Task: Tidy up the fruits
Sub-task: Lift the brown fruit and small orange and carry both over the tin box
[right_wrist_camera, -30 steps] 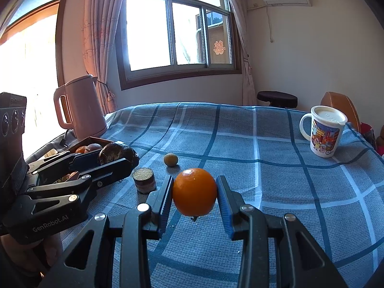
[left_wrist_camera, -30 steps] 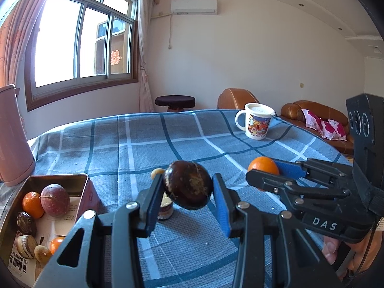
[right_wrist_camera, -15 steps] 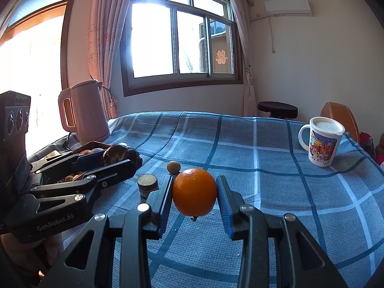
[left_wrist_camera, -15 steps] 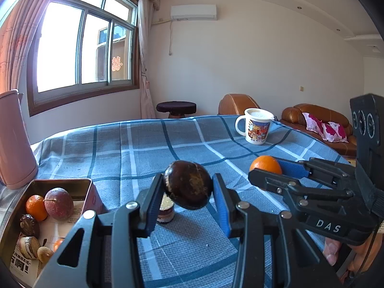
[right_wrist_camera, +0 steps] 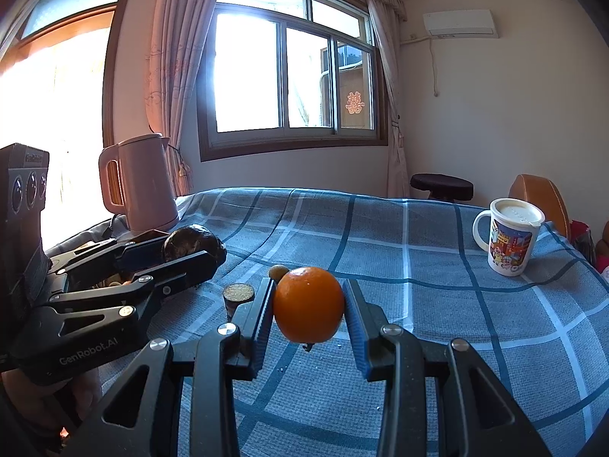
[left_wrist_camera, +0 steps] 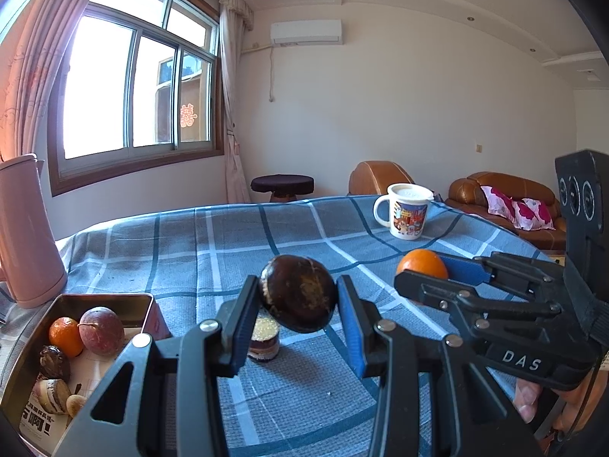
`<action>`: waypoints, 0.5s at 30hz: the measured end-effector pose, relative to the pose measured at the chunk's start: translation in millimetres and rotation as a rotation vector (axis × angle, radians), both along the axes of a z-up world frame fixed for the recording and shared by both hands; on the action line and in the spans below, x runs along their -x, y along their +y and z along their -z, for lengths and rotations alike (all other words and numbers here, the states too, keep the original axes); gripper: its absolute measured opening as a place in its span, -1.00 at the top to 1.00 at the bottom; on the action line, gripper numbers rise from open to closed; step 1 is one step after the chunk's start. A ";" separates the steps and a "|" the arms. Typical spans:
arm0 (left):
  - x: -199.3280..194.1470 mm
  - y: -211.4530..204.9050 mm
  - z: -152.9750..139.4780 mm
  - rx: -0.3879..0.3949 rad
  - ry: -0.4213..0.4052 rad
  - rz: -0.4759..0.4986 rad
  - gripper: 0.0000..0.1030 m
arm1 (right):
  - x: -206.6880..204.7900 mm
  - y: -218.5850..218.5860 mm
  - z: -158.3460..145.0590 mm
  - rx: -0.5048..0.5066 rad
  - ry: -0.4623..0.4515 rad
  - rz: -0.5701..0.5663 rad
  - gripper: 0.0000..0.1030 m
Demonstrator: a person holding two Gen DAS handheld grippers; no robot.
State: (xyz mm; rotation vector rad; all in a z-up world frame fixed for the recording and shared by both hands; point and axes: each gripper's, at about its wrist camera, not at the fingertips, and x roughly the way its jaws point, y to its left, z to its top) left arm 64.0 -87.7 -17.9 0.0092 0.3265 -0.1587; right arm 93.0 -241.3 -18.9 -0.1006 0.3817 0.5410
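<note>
Compared with a second ago, both camera views have tipped upward a bit: more ceiling and wall show, and the table sits lower in each picture. The small yellowish fruit (right_wrist_camera: 278, 271) used to sit clear above the right gripper's load; now it's half tucked behind it. In the left wrist view it's gone behind the dark fruit completely. The grips themselves haven't changed.

Left gripper (left_wrist_camera: 298, 301) is clamped on a dark brown passion fruit (left_wrist_camera: 298, 292), held up off the table. Right gripper (right_wrist_camera: 309, 306) is squeezing an orange (right_wrist_camera: 309, 299) between its blue pads, also in the air. The two grippers sit side by side, near each other but not touching.

Room, biggest first: cream walls, a big window (right_wrist_camera: 289, 76) with pinkish curtains and a red paper cutout on the glass, an air conditioner (left_wrist_camera: 306, 32) high on the wall, a brown leather sofa (left_wrist_camera: 498, 205) with a pink flowered cloth on it, and a dark round stool (left_wrist_camera: 282, 184).

The table is covered by a blue checked tablecloth (left_wrist_camera: 190, 243). On it: a pink kettle (right_wrist_camera: 142, 182) at the window side, a metal tin (left_wrist_camera: 23, 346) at the near left holding a small orange, a reddish passion fruit, a dark one and a few paler bits I can't identify, a white cartoon mug (left_wrist_camera: 406, 211) with a lid at the far right, and a little jar (left_wrist_camera: 263, 339) with a gold glittery top standing just beyond the left gripper's fingers.
</note>
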 end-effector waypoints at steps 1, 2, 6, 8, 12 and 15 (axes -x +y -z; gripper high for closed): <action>0.3 0.1 -0.2 0.000 -0.004 -0.001 0.17 | 0.1 -0.1 -0.1 0.000 -0.002 0.000 0.26; 0.9 0.2 -0.5 0.000 -0.007 -0.002 0.17 | 0.3 -0.4 -0.4 -0.001 -0.004 0.000 0.26; 3.8 0.6 -1.5 -0.002 -0.022 -0.008 0.17 | 3.8 -1.2 -1.7 -0.006 -0.022 -0.001 0.26; 4.5 0.6 -1.8 -0.005 -0.027 -0.010 0.17 | 4.8 -1.2 -2.1 -0.006 -0.029 -0.003 0.26; 6.5 1.6 -2.7 -0.004 -0.040 -0.017 0.17 | 6.8 -2.1 -2.7 -0.010 -0.042 -0.001 0.26; 8.7 1.7 -3.6 -0.005 -0.049 -0.021 0.17 | 9.7 -2.4 -3.3 -0.013 -0.054 0.001 0.26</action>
